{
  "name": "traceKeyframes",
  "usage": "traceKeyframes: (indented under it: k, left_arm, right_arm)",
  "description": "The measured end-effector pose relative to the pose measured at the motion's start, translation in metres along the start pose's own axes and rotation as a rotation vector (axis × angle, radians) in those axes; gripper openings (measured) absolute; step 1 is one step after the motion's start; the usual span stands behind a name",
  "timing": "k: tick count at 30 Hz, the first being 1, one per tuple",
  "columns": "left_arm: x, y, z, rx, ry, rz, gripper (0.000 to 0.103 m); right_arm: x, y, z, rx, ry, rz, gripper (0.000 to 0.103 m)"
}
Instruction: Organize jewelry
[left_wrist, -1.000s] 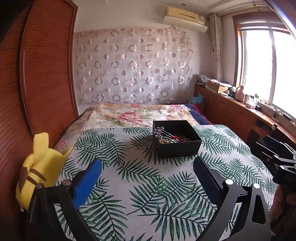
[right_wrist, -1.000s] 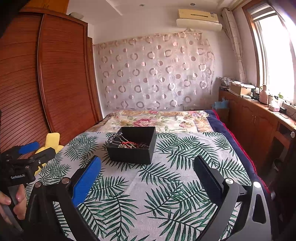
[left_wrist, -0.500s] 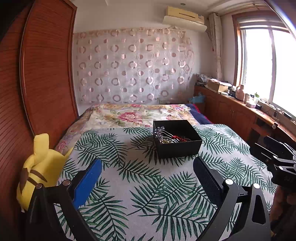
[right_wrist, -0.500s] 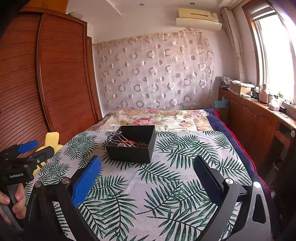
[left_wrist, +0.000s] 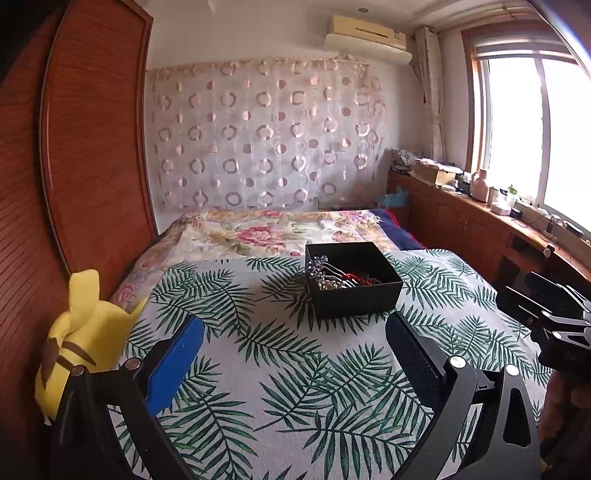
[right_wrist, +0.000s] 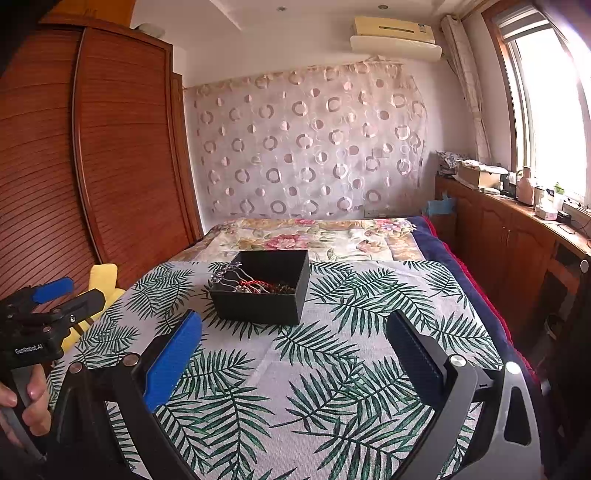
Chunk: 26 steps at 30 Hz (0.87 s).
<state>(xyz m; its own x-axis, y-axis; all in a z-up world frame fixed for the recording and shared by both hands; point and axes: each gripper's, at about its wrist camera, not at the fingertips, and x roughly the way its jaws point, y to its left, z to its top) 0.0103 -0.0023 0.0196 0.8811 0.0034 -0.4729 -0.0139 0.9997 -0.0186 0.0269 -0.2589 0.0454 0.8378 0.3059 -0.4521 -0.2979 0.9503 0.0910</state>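
Note:
A black open box (left_wrist: 357, 295) stands on the palm-leaf bedspread in the middle of the bed; it also shows in the right wrist view (right_wrist: 258, 308). Inside lies a heap of jewelry (left_wrist: 334, 277): a purple beaded hairpin leaning over the box's left rim, a red bracelet and dark beads, also seen in the right wrist view (right_wrist: 255, 284). My left gripper (left_wrist: 295, 332) is open and empty, held short of the box. My right gripper (right_wrist: 293, 334) is open and empty, also short of the box. Each gripper shows at the edge of the other's view.
A yellow plush toy (left_wrist: 79, 343) lies at the bed's left edge against a wooden wardrobe (left_wrist: 96, 166). A wooden cabinet (right_wrist: 517, 236) with clutter runs under the window on the right. A floral blanket (left_wrist: 273, 232) covers the far half of the bed.
Both grippers have drifted slightly; the box sits a touch lower and nearer in both views. Nothing was picked up or let go.

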Motion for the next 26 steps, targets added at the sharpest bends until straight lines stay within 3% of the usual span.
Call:
traceKeyframes:
  k: [26]
  left_arm:
    - [-0.0049,0.0030,0.0044,0.002,-0.010,-0.003,0.095]
  right_arm:
    - [0.0003,0.0003,0.0000,0.001,0.000,0.000,0.101]
